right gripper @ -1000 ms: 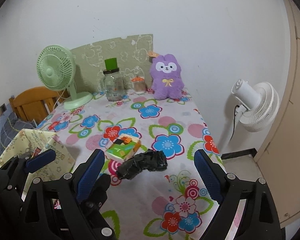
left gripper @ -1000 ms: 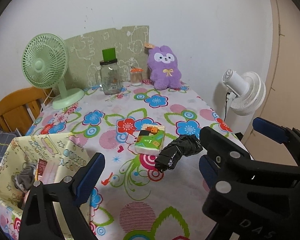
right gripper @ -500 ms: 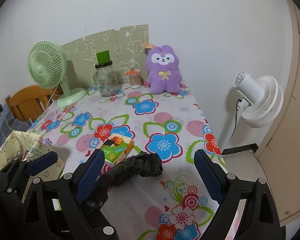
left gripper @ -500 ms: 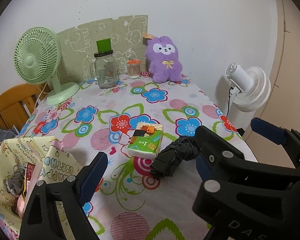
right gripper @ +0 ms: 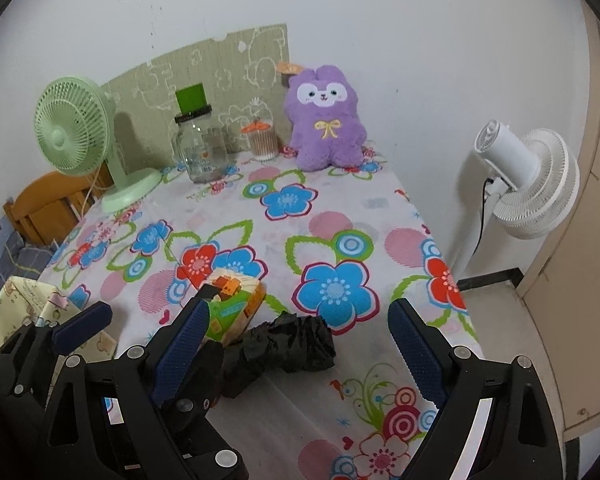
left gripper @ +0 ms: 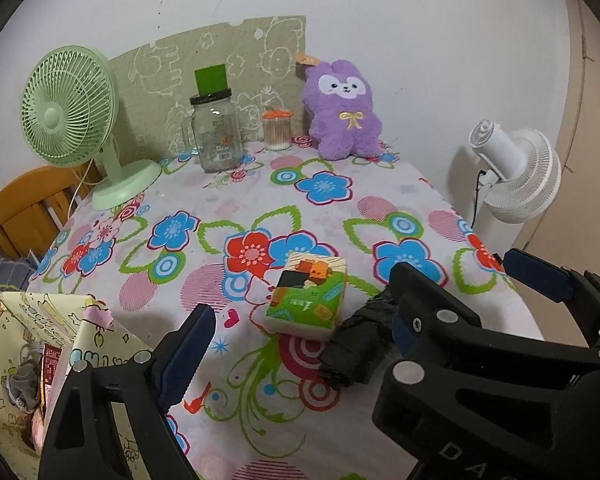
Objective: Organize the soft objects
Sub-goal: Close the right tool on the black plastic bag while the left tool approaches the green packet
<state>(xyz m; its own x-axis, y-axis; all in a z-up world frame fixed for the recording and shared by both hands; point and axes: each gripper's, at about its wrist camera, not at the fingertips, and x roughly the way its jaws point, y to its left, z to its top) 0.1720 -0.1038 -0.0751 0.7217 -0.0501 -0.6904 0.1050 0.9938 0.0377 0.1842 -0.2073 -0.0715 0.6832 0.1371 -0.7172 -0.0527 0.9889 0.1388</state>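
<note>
A green tissue pack (left gripper: 306, 295) lies on the flowered tablecloth, with a crumpled black plastic bag (left gripper: 358, 344) just to its right. Both also show in the right wrist view: the tissue pack (right gripper: 236, 303) and the black bag (right gripper: 288, 344). My left gripper (left gripper: 296, 340) is open and empty, its jaws to either side of the pack and bag, above them. My right gripper (right gripper: 296, 344) is open and empty, with the black bag between its jaws. A purple plush bunny (left gripper: 342, 112) leans on the far wall. A yellow fabric bag (left gripper: 32, 364) at the left edge holds soft items.
A green desk fan (left gripper: 76, 120), a glass jar (left gripper: 214, 132) and a cotton-swab cup (left gripper: 277, 130) stand along the back of the table. A white floor fan (left gripper: 516, 172) stands off the table's right edge. A wooden chair (left gripper: 24, 208) is at the left.
Both grippers have moved forward and lower toward the tissue pack and black bag, which now look larger and closer. Both grippers stay open.
</note>
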